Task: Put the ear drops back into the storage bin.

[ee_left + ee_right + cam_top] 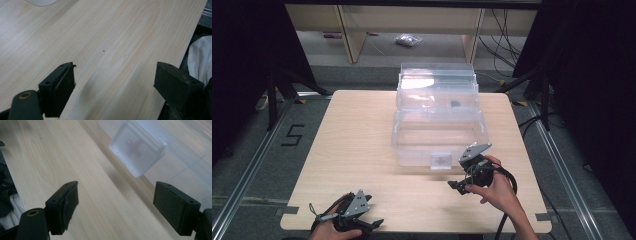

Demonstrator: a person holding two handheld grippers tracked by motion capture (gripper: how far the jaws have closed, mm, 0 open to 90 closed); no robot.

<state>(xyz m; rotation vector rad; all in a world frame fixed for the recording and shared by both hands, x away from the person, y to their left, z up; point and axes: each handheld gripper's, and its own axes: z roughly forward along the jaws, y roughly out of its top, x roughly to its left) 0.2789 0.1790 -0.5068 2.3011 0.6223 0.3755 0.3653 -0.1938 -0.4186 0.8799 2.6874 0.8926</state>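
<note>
So the person's right hand (494, 187) is holding the right gripper (460, 186) out over the worktop (357, 140), just in front of the clear plastic box (438, 120) and a bit to its right. The gripper is tilting down toward the wood, its grey three-cornered plate sticking up at the back, cable looping off toward the bottom edge. In the right gripper view the jaws are standing wide apart with nothing between them, just bare wood grain, and the box's front latch (138, 146) is sitting up ahead of them, near but not touching.

The left hand (329, 227) is hanging way back at the near edge of the worktop, well apart from the box, with the left gripper (374, 223) pointing roughly right along the edge. Its jaws are spread wide too and holding nothing, hovering low over the wood.

The box itself is sitting mid-worktop toward the far side, lid looking closed, see-through walls stepping up toward the back. There's a small dark thing (455, 104) inside it near the upper part, too tiny and blurry for me to say what it is. Beyond the worktop the floor is showing a marking that reads like a "5" (293, 135), some wooden furniture legs, and a small crumpled bag (407, 40) lying on the ground.
</note>
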